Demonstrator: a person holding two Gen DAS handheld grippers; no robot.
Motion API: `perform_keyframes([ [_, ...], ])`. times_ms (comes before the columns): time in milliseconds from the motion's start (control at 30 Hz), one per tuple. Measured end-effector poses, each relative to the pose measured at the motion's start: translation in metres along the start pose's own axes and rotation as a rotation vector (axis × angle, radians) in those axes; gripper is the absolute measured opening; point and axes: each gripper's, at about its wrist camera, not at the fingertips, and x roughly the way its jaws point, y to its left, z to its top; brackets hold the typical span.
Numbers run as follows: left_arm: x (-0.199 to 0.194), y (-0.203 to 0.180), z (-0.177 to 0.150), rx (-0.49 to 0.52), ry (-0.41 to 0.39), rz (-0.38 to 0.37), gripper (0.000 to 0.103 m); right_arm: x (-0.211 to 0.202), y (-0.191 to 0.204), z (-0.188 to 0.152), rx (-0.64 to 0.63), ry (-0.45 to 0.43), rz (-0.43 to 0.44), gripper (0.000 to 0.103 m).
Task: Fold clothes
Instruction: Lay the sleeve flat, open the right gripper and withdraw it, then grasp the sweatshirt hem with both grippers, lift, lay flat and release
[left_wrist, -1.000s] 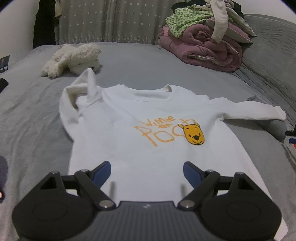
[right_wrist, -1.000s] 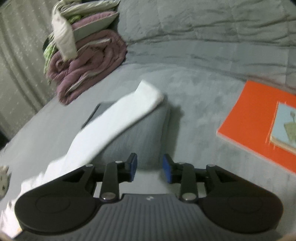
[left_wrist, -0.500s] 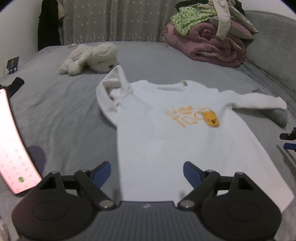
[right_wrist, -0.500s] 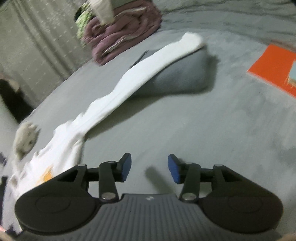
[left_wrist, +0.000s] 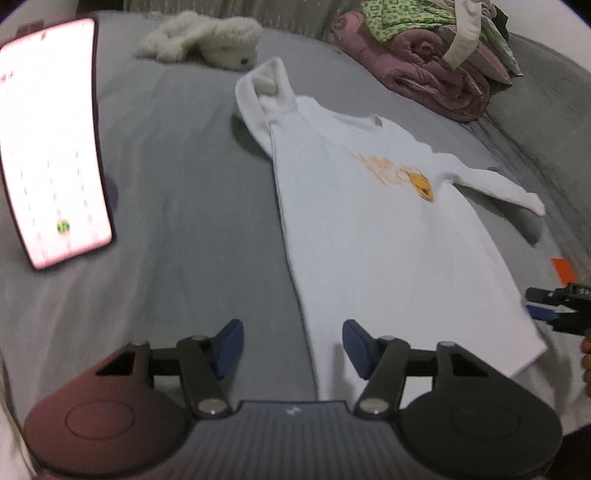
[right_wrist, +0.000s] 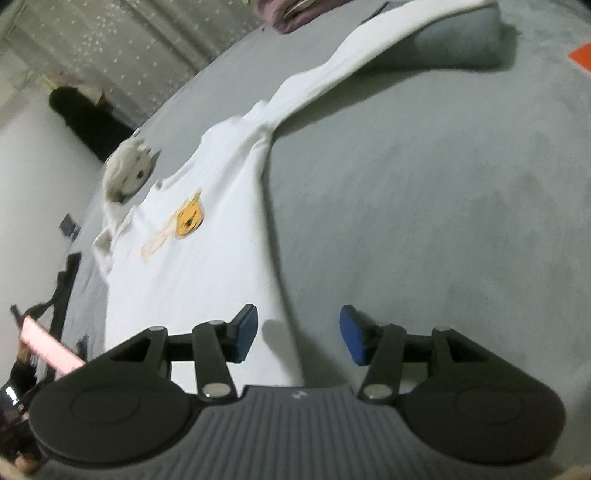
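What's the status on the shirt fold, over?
Left tongs open, just narrowed, over the hem's left corner; right tongs open, just widened, at its right edge. White sweatshirt flat, unfolded. Nothing blocking.

One white long-sleeved sweatshirt (left_wrist: 369, 229) lay spread on one grey bed (left_wrist: 177, 206), bearing one orange bear-face print (left_wrist: 423, 186) on its chest. One cream plush toy (left_wrist: 210, 38) lay beyond the collar. One pile of folded bedding and clothes (left_wrist: 436, 59) stood at the far corner. One lit phone screen (left_wrist: 51, 140) stood at the left. One grey pillow (right_wrist: 458, 44) lay under one outstretched sleeve. Two tools were in view: the left tool (left_wrist: 291, 347) and the right tool (right_wrist: 298, 334).
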Motion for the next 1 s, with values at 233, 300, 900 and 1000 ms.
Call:
perform_keyframes([
  [233, -0.01, -0.009, -0.019, 0.032, 0.027, -0.038, 0.054, -0.025, -0.002, -0.027, 0.009, 0.02, 0.024, 0.054],
  [300, -0.012, -0.01, -0.022, 0.04, 0.035, -0.046, 0.052, -0.032, 0.001, -0.036, -0.034, 0.017, -0.004, 0.054],
  [900, -0.009, -0.012, -0.036, -0.029, 0.036, -0.055, 0.006, -0.003, 0.048, -0.094, -0.442, -0.166, -0.237, 0.037],
  [1000, -0.016, -0.012, -0.033, -0.049, 0.014, -0.058, 0.004, -0.001, 0.049, -0.089, -0.485, -0.191, -0.291, 0.014],
])
